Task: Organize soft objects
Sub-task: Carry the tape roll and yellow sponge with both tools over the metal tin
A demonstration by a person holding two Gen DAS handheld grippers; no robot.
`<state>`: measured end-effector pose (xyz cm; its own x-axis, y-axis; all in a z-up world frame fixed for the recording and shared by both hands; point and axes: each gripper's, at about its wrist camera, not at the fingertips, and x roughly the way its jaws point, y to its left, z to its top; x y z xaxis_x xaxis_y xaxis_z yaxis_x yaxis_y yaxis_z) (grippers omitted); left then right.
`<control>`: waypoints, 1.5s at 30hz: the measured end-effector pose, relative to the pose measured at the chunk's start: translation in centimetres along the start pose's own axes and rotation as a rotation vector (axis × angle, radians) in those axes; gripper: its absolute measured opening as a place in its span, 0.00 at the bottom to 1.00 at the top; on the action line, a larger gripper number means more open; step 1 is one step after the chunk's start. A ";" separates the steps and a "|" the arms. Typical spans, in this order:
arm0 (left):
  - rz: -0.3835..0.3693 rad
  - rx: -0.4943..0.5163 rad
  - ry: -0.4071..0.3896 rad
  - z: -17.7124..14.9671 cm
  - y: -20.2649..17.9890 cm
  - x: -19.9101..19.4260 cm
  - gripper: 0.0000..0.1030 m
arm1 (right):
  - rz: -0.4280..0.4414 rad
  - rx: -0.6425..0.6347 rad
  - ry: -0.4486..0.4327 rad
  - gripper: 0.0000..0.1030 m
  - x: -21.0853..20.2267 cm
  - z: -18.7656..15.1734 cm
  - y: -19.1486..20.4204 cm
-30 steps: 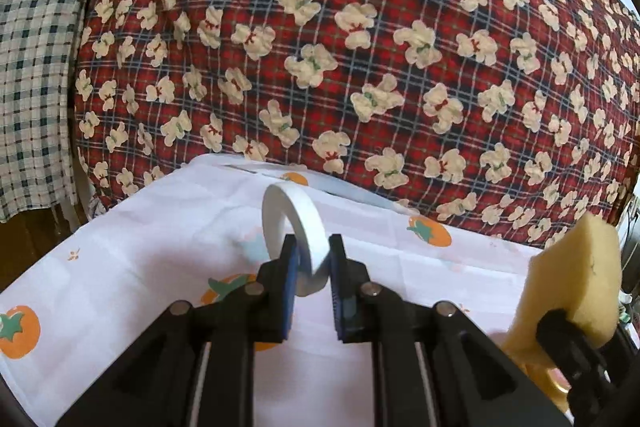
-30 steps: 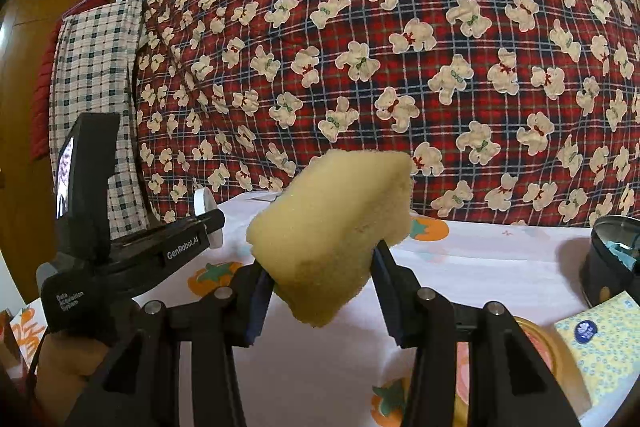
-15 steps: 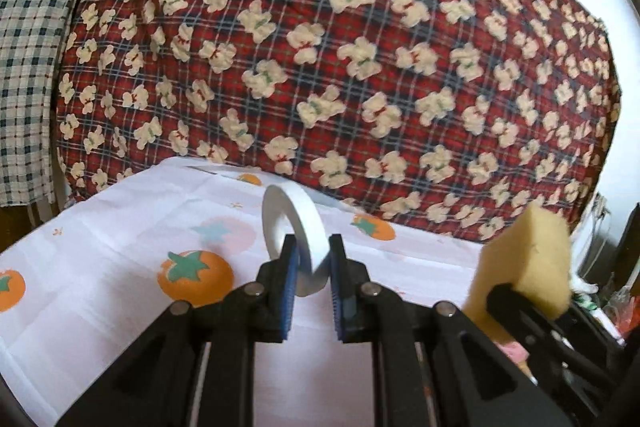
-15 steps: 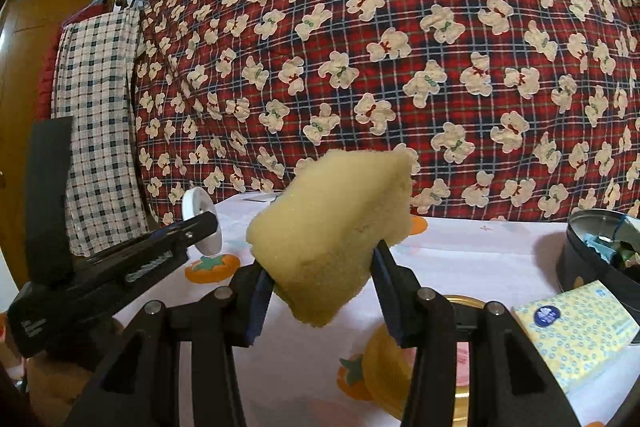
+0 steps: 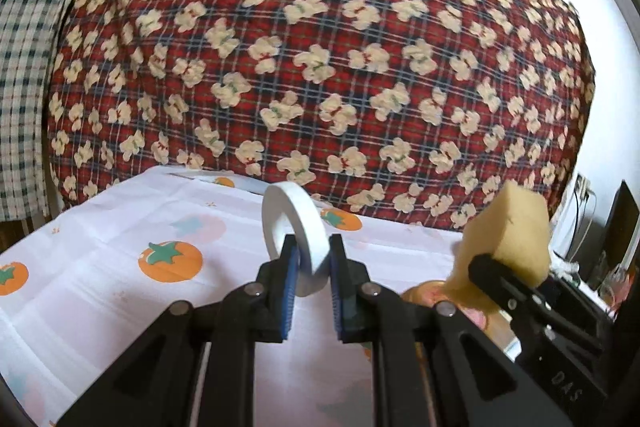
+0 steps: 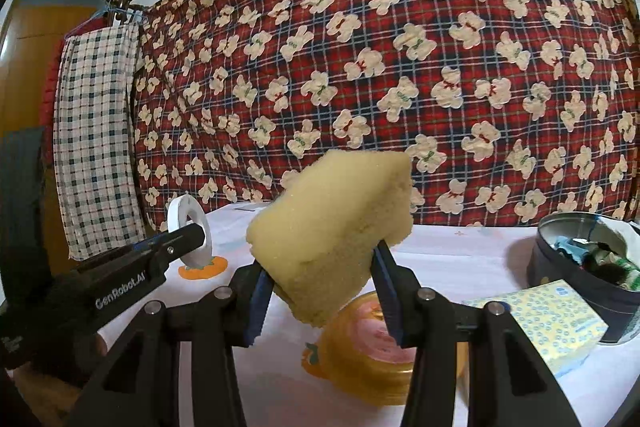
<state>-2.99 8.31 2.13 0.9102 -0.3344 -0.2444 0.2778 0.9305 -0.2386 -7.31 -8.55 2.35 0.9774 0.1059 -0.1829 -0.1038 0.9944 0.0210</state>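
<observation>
Tomato-print tablecloth (image 5: 100,291) spread below both grippers. Left gripper (image 5: 311,269) clamped white foam ring (image 5: 294,231) upright, off cloth. Right gripper (image 6: 320,287) squeezed yellow sponge (image 6: 332,227); dark tin (image 6: 576,259) ahead-right. Advice: carry level, keep squeeze, release only over tin.

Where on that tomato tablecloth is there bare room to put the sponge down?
The tablecloth lies bare on the left, from the red bear blanket forward. The right is crowded: an orange lidded tub below the sponge, a yellow tissue pack and a dark round tin close together.
</observation>
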 end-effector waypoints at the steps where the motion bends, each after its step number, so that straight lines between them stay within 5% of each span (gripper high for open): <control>1: 0.000 0.008 -0.001 0.0 -0.4 -0.1 0.12 | -0.001 0.002 -0.003 0.48 -0.2 0.0 -0.3; 15: -0.016 0.057 -0.003 0.0 -6.1 -1.4 0.12 | -0.045 0.040 -0.039 0.48 -3.2 -0.1 -4.5; 31: -0.037 0.111 0.022 -0.3 -13.0 -0.3 0.12 | -0.206 0.019 -0.072 0.48 -6.9 -0.1 -11.4; 45: -0.186 0.172 0.002 0.3 -21.2 0.6 0.12 | -0.369 0.022 -0.094 0.48 -10.1 0.4 -18.9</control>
<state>-8.19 -11.58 7.32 0.8377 -0.5028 -0.2132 0.4892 0.8644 -0.1163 -15.15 -28.44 4.17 0.9612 -0.2605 -0.0911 0.2609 0.9653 -0.0079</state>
